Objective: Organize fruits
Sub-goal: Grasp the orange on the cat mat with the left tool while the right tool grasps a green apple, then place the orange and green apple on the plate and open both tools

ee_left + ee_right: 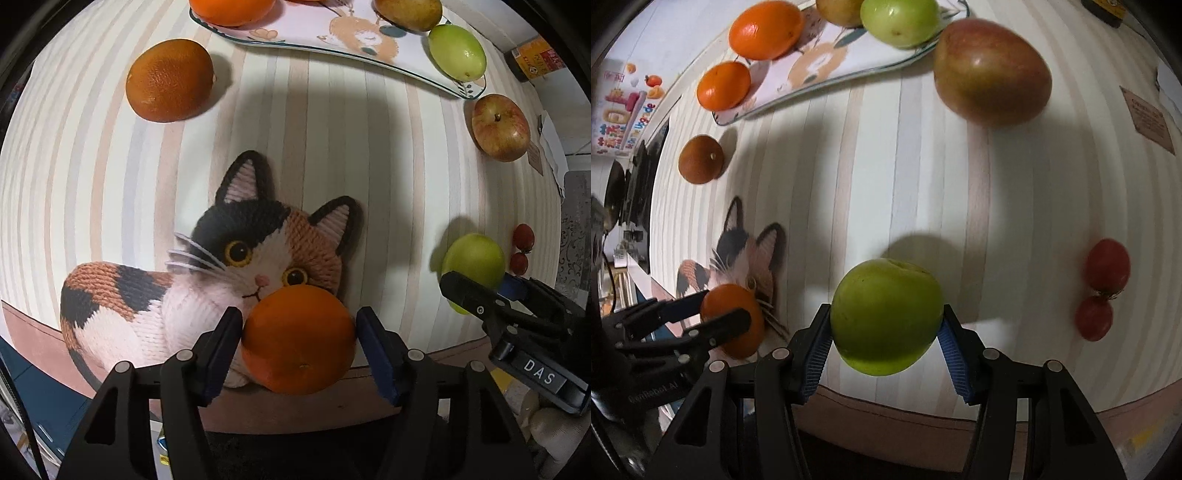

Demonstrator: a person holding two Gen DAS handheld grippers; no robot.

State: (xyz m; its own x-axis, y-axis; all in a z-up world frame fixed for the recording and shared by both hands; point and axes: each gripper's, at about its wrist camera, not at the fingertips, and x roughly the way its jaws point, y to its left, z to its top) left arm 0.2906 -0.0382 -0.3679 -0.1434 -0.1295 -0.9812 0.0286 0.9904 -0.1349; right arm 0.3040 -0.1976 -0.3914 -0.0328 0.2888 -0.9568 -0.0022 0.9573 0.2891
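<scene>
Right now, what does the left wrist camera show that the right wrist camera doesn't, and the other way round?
Only the left wrist view shows the whole knitted cat picture on the tablecloth, face on, and the left tool closed on an orange from behind.

Only the right wrist view shows the colourful poster on the wall at far left, and the right tool gripping a green fruit close up.

Both show the plate with fruit, the loose dark orange, the red apple and two small tomatoes.

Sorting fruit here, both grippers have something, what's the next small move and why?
Probably lift both straight up: the left hand-held gripper pinches an orange, the right hand-held gripper a green apple, and the plate still has room.
</scene>
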